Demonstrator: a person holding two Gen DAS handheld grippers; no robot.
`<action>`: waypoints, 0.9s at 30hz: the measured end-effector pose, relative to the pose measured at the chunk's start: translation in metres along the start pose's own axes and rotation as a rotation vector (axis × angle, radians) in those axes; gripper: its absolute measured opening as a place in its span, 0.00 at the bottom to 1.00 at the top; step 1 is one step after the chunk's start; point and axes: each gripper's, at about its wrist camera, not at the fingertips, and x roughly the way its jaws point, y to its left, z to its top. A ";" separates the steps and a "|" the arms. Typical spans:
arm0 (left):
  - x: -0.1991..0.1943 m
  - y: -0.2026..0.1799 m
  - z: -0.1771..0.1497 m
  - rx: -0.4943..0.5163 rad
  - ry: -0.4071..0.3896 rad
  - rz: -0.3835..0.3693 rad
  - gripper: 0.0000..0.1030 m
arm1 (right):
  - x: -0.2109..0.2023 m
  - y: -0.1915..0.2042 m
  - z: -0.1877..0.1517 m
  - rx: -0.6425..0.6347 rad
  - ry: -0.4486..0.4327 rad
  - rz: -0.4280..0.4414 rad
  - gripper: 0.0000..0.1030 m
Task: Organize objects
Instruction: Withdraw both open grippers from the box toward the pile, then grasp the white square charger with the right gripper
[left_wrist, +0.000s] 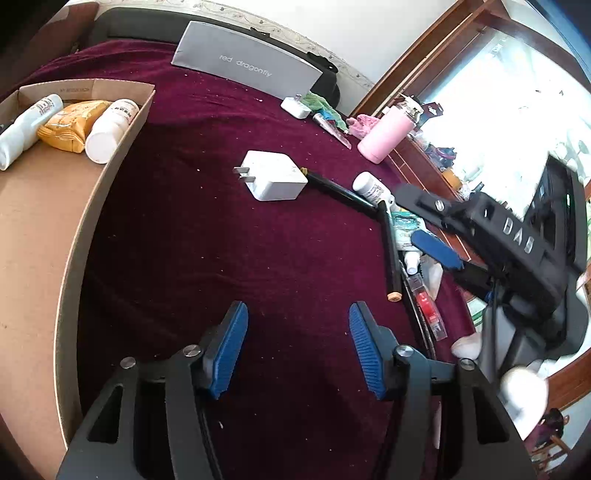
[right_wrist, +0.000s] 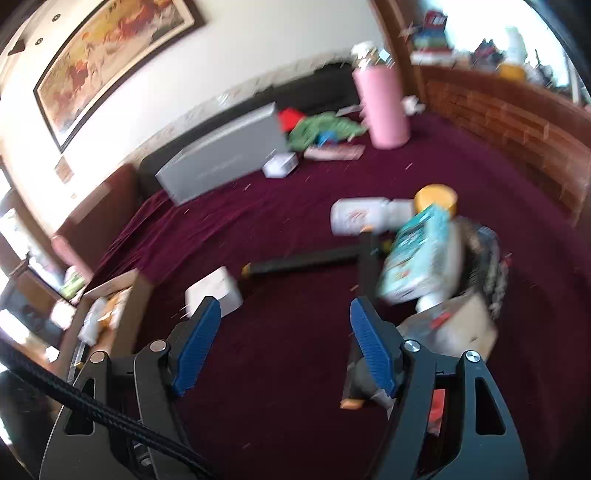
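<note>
My left gripper (left_wrist: 297, 317) is open over bare maroon cloth, nothing between its blue pads. A cardboard box (left_wrist: 122, 140) at the left holds two white bottles (left_wrist: 110, 129) and a yellow pouch (left_wrist: 74, 123). A white plug charger (left_wrist: 273, 175) lies ahead, with two black pens (left_wrist: 343, 192) to its right. My right gripper (right_wrist: 284, 314) is open too, empty, above the cloth. In its blurred view the charger (right_wrist: 218, 291) sits by its left finger, and a white bottle (right_wrist: 362, 218) and a teal packet (right_wrist: 417, 254) lie ahead to the right. The right gripper (left_wrist: 436, 243) shows in the left wrist view over that pile.
A grey shoebox (left_wrist: 247, 61) leans at the back. A pink flask (left_wrist: 384, 134), a green cloth (left_wrist: 321, 105) and a small white adapter (left_wrist: 295, 107) lie beyond. A wooden ledge (right_wrist: 517, 122) runs along the right. A red-capped item (left_wrist: 426, 306) lies near the pens.
</note>
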 end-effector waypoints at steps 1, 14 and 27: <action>0.000 -0.001 0.000 0.004 0.002 -0.005 0.55 | 0.003 0.009 0.006 -0.027 0.039 0.011 0.71; 0.000 0.002 0.002 -0.006 0.005 -0.052 0.58 | 0.114 0.082 0.041 -0.290 0.313 -0.128 0.76; -0.003 0.006 0.001 -0.006 0.003 -0.056 0.59 | 0.108 0.071 0.045 -0.272 0.319 -0.094 0.76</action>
